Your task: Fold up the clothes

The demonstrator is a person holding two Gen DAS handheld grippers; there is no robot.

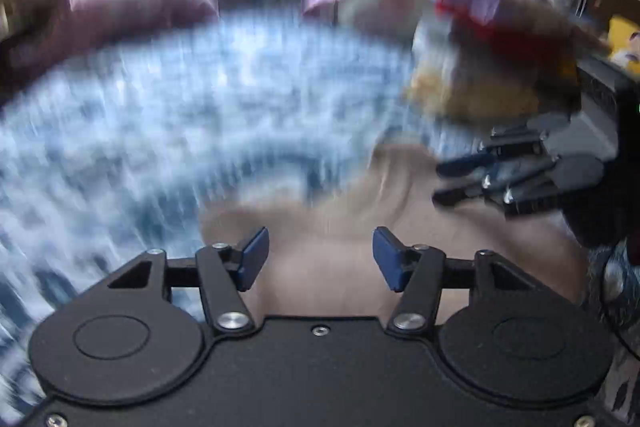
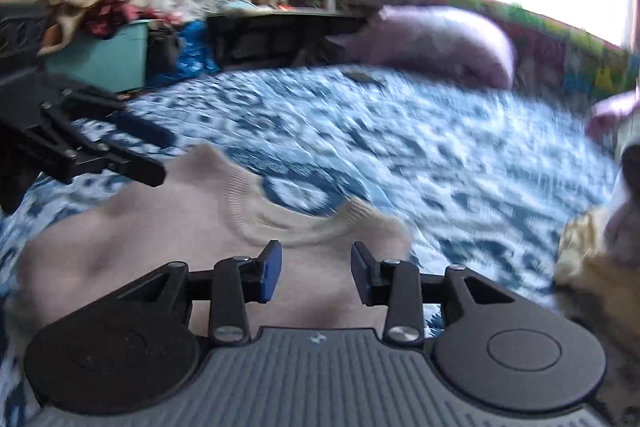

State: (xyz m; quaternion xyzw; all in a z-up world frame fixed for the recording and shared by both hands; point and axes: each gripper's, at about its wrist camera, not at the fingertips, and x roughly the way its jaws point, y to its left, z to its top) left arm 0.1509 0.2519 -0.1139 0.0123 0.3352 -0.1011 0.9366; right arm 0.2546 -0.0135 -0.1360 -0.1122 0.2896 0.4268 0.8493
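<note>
A beige knit sweater [image 2: 168, 227] lies flat on the blue-and-white patterned bedspread [image 2: 420, 147], its ribbed neckline [image 2: 280, 215] facing away. My right gripper [image 2: 316, 271] is open and empty just above the sweater near the collar. My left gripper [image 1: 320, 259] is open and empty above the sweater [image 1: 340, 211]. Each gripper shows in the other's view: the right one [image 1: 460, 179] at the right, the left one [image 2: 152, 155] at the left, over the sweater's edges. Both views are motion-blurred.
A pink pillow [image 2: 440, 43] lies at the head of the bed. A pile of mixed clothes [image 1: 480, 39] sits on the bed to the right. A teal bin heaped with clothes [image 2: 100, 55] and a cluttered desk [image 2: 280, 23] stand beyond the bed.
</note>
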